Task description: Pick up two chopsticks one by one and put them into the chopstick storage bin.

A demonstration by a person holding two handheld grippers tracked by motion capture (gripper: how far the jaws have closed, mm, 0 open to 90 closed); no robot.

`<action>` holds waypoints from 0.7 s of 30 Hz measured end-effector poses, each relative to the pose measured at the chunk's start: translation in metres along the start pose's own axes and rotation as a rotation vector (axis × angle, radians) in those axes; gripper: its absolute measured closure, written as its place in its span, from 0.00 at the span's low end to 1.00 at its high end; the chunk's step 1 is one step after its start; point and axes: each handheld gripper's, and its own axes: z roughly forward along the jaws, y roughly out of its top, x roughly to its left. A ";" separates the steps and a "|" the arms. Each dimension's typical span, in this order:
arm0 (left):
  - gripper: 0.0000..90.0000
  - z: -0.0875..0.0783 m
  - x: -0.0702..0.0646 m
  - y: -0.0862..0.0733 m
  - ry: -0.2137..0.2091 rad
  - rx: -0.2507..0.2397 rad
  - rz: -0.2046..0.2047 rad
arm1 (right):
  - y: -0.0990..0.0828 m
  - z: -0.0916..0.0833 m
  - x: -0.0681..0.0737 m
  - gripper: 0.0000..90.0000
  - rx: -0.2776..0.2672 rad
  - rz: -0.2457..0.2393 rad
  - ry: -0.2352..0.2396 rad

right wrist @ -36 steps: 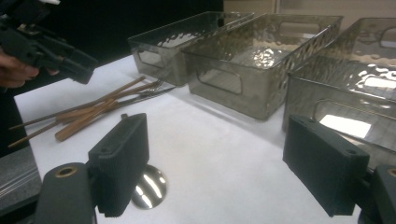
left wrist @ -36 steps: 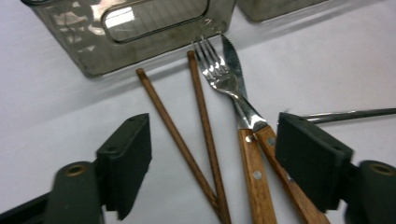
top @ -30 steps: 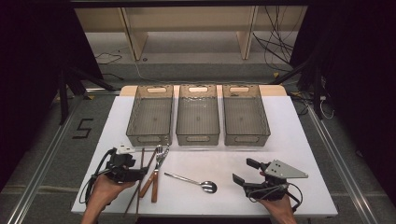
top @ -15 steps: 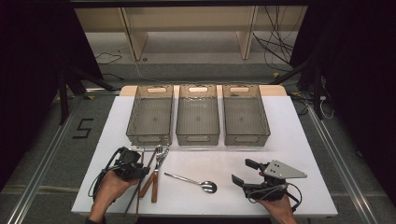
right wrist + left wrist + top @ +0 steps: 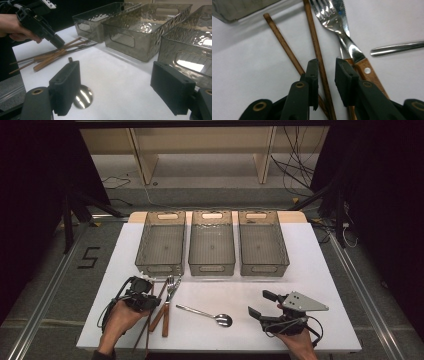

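We've got the left gripper [image 5: 325, 72] down over the chopsticks [image 5: 317, 47] at the table's 7 o'clock corner. Its jaws have just been closing, one stick running between them toward 12 o'clock, not pinched yet. Our right gripper [image 5: 122, 85] hangs wide open at 5 o'clock.

We count 3 bins [image 5: 212, 242], 2 chopsticks [image 5: 318, 50], 1 fork [image 5: 332, 17], 1 knife [image 5: 342, 7], 1 spoon [image 5: 205, 313].

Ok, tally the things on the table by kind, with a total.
Clear bins: 3
Wooden chopsticks: 2
Fork: 1
Knife: 1
Spoon: 1
Total: 8
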 end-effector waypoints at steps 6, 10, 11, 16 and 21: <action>0.82 0.007 -0.003 0.000 -0.007 0.034 0.009 | 0.000 -0.001 0.000 0.28 -0.004 -0.001 -0.003; 0.86 0.007 -0.002 0.000 0.000 0.039 0.002 | 0.000 -0.001 0.000 0.28 -0.006 -0.003 -0.005; 0.86 0.007 -0.002 0.000 0.002 0.035 0.002 | 0.000 -0.001 0.000 0.28 -0.005 -0.005 -0.006; 0.91 0.007 0.001 0.000 -0.003 0.019 -0.040 | 0.000 -0.001 0.001 0.28 -0.006 -0.012 -0.006; 0.93 0.007 0.002 0.000 -0.009 0.017 -0.049 | 0.000 0.000 0.000 0.28 -0.005 -0.010 -0.002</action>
